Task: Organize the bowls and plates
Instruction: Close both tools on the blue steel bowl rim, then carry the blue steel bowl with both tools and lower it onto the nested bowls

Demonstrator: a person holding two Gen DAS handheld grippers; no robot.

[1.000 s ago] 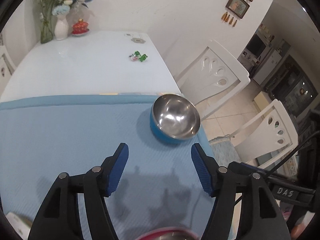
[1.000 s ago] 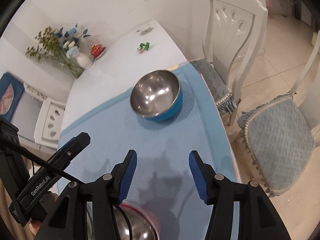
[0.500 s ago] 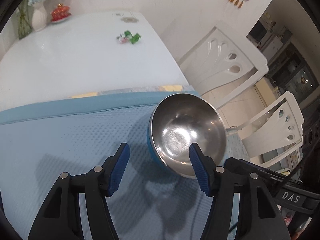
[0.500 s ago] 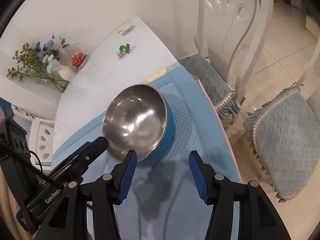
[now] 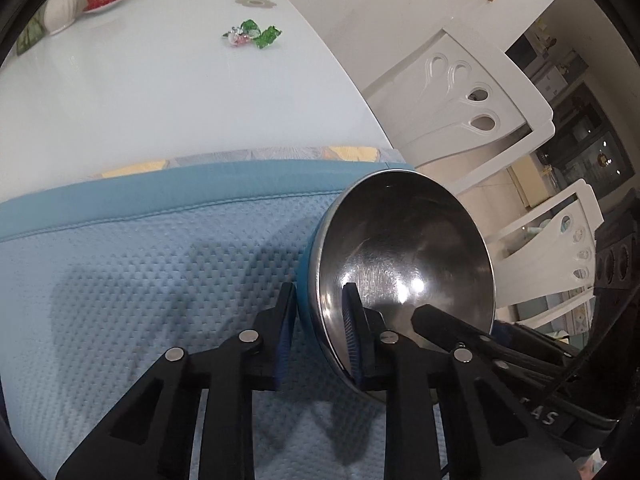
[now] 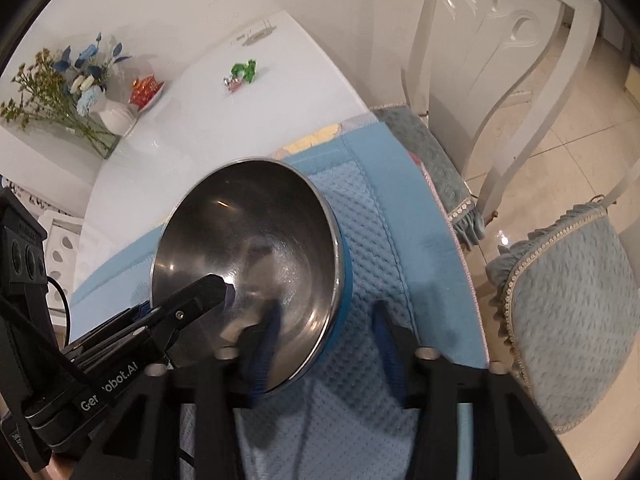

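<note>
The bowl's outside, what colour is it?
Blue; the bowl is shiny steel inside. The right wrist view shows it best.

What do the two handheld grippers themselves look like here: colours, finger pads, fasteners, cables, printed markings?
Both are black plastic scissor-style frames with triangular cut-outs and round silver pivot pins. The left gripper has fingers faced with ribbed blue pads; its side, seen from the right wrist, carries white "Ge...obot.AI" lettering and a thin black cable. The right gripper matches, with partly legible white letters.
</note>
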